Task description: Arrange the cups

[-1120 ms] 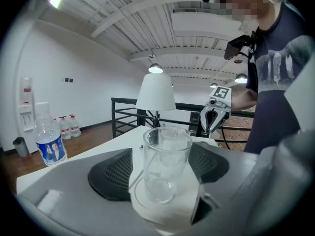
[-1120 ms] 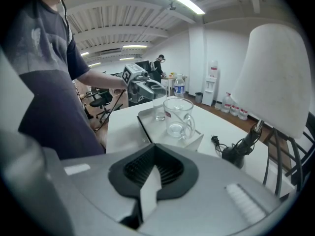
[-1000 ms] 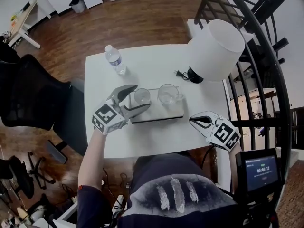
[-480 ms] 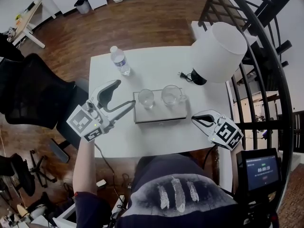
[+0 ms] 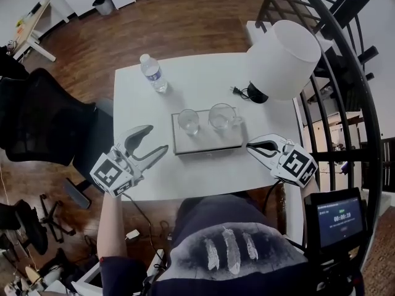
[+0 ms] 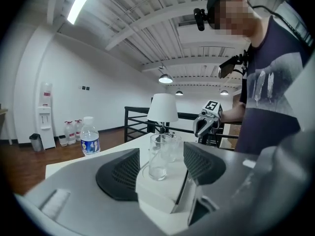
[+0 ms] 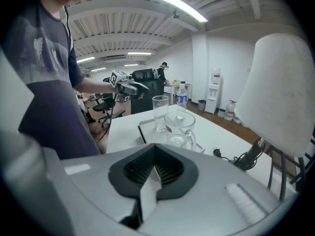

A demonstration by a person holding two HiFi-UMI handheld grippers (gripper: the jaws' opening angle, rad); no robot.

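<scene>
A tall clear glass [image 5: 188, 121] and a clear handled mug [image 5: 220, 116] stand side by side on a white tray [image 5: 207, 145] in the middle of the white table. My left gripper [image 5: 154, 139] hovers over the table's front left, apart from the tray. Its jaws are closing with nothing between them. In the left gripper view the glass [image 6: 159, 156] stands beyond the left gripper [image 6: 160, 170], with the mug [image 6: 173, 145] behind it. My right gripper [image 5: 254, 148] is shut and empty, just right of the tray. From it, the mug [image 7: 181, 129] is nearer than the glass [image 7: 160, 112].
A water bottle [image 5: 152, 73] stands at the table's far left. A white-shaded lamp [image 5: 284, 60] with its cord is at the far right. A black office chair [image 5: 43, 122] is left of the table, a black railing [image 5: 345, 85] to the right, and a small screen [image 5: 339, 217] at lower right.
My left gripper, whose jaws stood round the tall glass, has drawn back to the left and toward the table's front edge; the glass stays on the tray. The right gripper has kept still.
</scene>
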